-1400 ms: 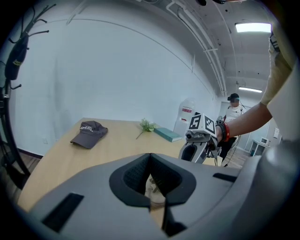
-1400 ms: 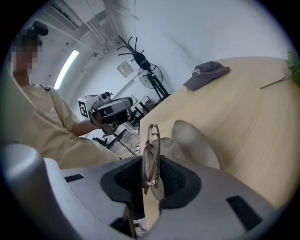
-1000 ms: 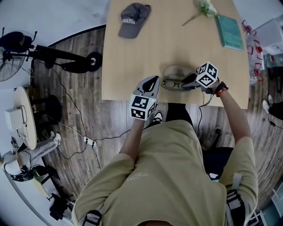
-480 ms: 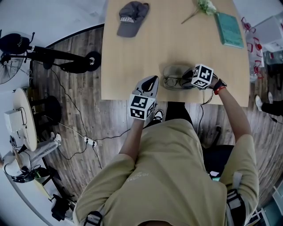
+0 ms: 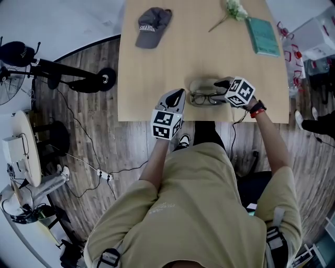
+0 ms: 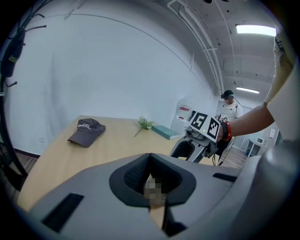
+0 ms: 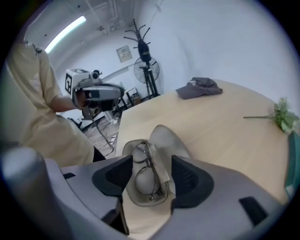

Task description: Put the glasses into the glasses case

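Note:
The folded glasses [image 7: 147, 176] lie inside the lower shell of the grey glasses case [image 7: 133, 197], whose lid [image 7: 169, 140] stands open beside them. In the head view the glasses [image 5: 201, 98] and case [image 5: 203, 84] sit near the table's front edge. My right gripper [image 7: 151, 179] hovers just over them, its jaws opening; the glasses show between the pads, which do not press on them. My left gripper [image 5: 177, 94] rests shut and empty at the table's front edge, left of the case.
A grey cap [image 5: 152, 26] lies at the table's far left. A flower sprig [image 5: 233, 9] and a teal book [image 5: 264, 36] lie at the far right. A fan on a stand [image 7: 146, 70] is beyond the table, and cables run over the wooden floor [image 5: 84, 157].
The right gripper's jaws have spread and let go of the glasses, which now lie in the case. That gripper tilted downward and rose slightly. The left gripper stayed put.

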{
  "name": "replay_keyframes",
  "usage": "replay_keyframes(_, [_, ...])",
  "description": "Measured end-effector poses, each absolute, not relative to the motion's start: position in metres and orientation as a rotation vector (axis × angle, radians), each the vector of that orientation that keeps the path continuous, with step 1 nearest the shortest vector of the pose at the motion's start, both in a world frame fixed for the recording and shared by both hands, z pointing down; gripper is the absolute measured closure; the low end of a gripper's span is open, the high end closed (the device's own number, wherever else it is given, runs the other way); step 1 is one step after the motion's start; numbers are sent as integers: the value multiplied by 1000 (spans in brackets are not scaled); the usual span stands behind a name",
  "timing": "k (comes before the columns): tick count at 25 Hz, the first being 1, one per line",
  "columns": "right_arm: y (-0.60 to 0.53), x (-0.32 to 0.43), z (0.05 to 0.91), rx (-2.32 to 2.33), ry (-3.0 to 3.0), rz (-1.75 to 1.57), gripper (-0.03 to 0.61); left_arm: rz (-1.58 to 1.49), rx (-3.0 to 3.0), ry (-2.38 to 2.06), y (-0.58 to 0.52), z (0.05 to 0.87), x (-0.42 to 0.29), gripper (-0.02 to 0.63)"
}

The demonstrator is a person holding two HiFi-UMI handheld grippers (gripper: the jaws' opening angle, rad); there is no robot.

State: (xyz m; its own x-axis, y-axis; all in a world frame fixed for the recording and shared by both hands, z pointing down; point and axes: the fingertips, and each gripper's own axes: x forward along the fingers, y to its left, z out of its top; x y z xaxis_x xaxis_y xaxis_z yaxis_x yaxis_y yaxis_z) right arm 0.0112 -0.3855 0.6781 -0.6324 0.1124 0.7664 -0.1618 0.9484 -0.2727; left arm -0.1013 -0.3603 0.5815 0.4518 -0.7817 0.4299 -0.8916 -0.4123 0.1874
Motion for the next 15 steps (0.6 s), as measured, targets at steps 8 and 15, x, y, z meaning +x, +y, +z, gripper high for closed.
replay_keyframes(8, [-380,22,618,442,-2413,584,304,358,2379,-1421,-351,558,-92,592])
replay_keyframes(15, [-373,41,557,817,-2495,676,366,329,2433,-1446,-340,530,-91,592])
